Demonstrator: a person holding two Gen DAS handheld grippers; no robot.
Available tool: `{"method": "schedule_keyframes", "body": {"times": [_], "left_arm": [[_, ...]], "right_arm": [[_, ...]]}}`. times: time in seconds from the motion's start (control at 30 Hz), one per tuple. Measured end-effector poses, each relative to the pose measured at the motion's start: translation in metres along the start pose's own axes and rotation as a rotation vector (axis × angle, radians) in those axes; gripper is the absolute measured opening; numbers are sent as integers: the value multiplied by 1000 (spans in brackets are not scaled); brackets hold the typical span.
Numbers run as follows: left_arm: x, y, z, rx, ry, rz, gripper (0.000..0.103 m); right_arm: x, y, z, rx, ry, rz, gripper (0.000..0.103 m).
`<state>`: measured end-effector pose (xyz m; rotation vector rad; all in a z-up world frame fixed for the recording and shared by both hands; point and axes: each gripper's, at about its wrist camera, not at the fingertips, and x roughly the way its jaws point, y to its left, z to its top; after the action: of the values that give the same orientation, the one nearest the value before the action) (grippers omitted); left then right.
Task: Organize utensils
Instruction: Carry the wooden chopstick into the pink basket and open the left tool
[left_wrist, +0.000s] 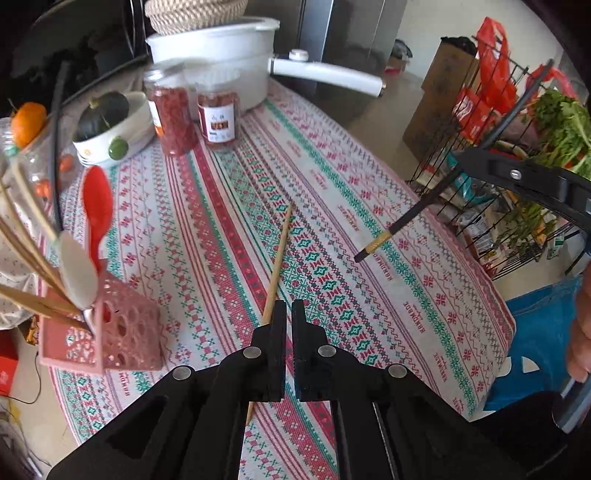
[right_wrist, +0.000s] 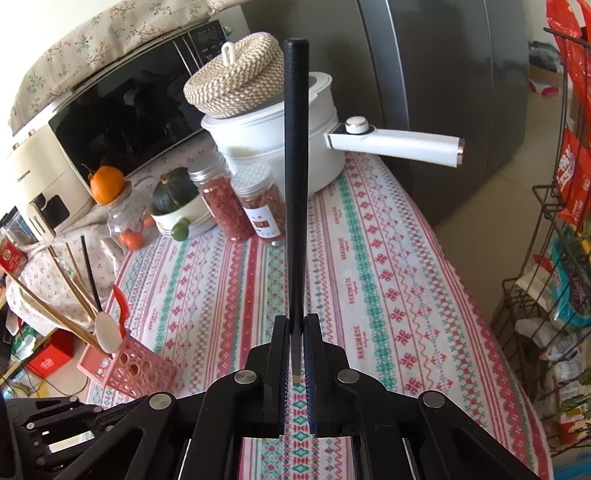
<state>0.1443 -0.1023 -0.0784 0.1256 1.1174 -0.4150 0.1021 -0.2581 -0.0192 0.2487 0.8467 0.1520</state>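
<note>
A pink perforated utensil holder (left_wrist: 125, 332) (right_wrist: 136, 365) stands at the table's left edge. It holds several wooden chopsticks, a white spoon (left_wrist: 77, 273) and a red spoon (left_wrist: 96, 206). One wooden chopstick (left_wrist: 279, 254) lies loose on the patterned tablecloth. Its near end runs under my left gripper (left_wrist: 289, 308), which hovers over it shut with nothing between the fingers. My right gripper (right_wrist: 295, 323) is shut on a black chopstick (right_wrist: 295, 177) that sticks up and away from the jaws. In the left wrist view that black chopstick (left_wrist: 391, 230), gold-banded, hangs over the table's right side.
At the table's far end stand a white pot (right_wrist: 277, 147) with a long handle and a woven lid, two jars (right_wrist: 240, 206) of red snacks, and a bowl (left_wrist: 110, 136) with a dark squash. A microwave (right_wrist: 110, 122) sits behind; a wire rack (left_wrist: 509, 177) stands right of the table.
</note>
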Motion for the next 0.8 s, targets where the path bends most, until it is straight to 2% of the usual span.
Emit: {"method": "schedule_keyframes", "body": {"times": [0.23,0.3,0.33,0.37,0.47,0.57,0.63,0.8], "left_arm": [[85,0,32,-15,168,72,7],[98,6,36,-32,197,96,7],[101,8,36,-43,202,98,11],[103,10,37,-46,211,92,12],[101,7,38,-17,212,102,8],[98,-1,37,-1,195,142,7],[83,-4,34,-3,142,134,7],[11,-9,18,4,-27,93,7]], "right_arm": [[10,-29,-6,55,57,-20,5],[12,-33,-8,59,68,-18,5],[13,-35,-8,60,73,-14,5],[14,-36,-8,62,75,-11,5],[14,-38,-7,62,76,1,5],[14,-36,-5,57,77,8,5],[14,-36,-6,59,76,10,5],[5,-33,-7,70,63,34,5]]}}
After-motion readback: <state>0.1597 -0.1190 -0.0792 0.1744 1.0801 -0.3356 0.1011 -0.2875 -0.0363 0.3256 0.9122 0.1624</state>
